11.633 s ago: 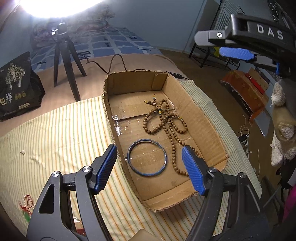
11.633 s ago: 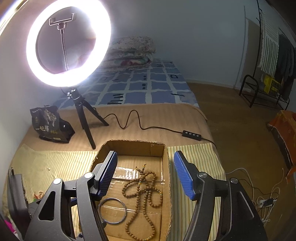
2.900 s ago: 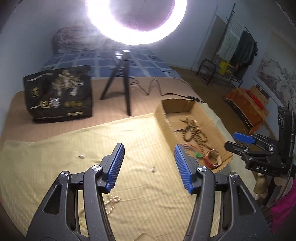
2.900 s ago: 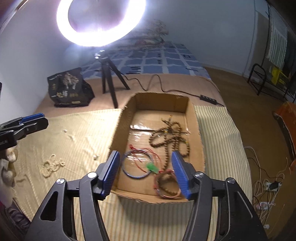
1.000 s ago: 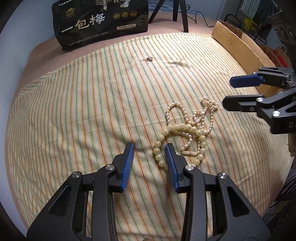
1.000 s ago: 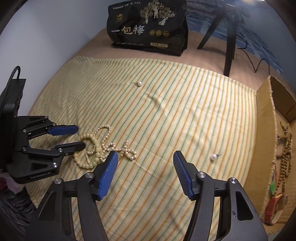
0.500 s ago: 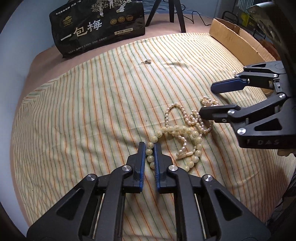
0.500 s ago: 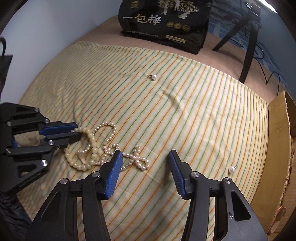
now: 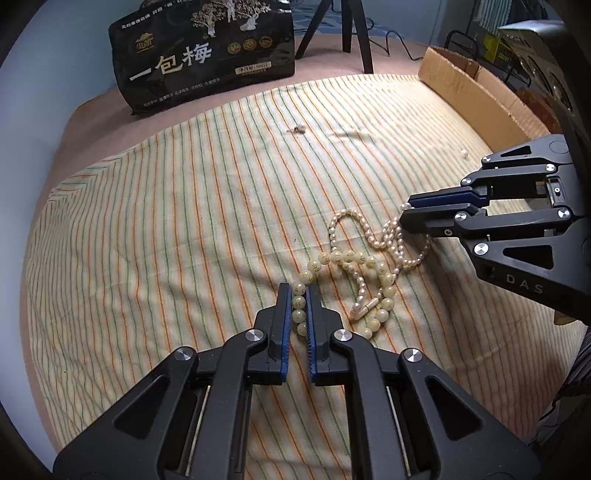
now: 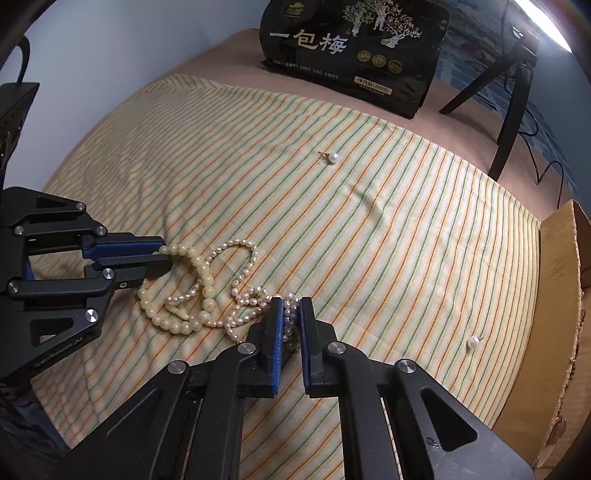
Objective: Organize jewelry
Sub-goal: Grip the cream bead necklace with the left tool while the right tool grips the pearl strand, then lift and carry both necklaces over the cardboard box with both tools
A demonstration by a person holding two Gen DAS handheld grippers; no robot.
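From my left wrist camera, my left gripper (image 9: 298, 295) is pinched nearly closed on the large-bead bracelet (image 9: 347, 258), with a run of cream beads caught between the blue pads. My right gripper (image 9: 406, 216) reaches in from the right, its jaws also drawn together on the end of the small-pearl necklace (image 9: 391, 236). The two strands lie tangled together on the striped cloth (image 9: 166, 221). I count two strands and two loose pearl earrings: one (image 9: 300, 129) further up the cloth, another (image 9: 463, 153) near the cardboard box (image 9: 476, 96). One black bag (image 9: 207, 55) stands beyond the cloth, beside tripod legs (image 9: 351, 29).

From my right wrist camera, my right gripper (image 10: 291, 314) is clamped on a bunch of small pearls of the necklace (image 10: 243, 306), the pads almost meeting. My left gripper (image 10: 162, 258) comes in from the left, closed on the bracelet (image 10: 199, 273). The bracelet's beads are big, round and yellowish-cream; the necklace's are tiny, white and irregular, looping across the bracelet. Again two earrings: one (image 10: 333, 158) toward the bag (image 10: 354, 44), one (image 10: 472, 342) close to the box wall (image 10: 554, 295).
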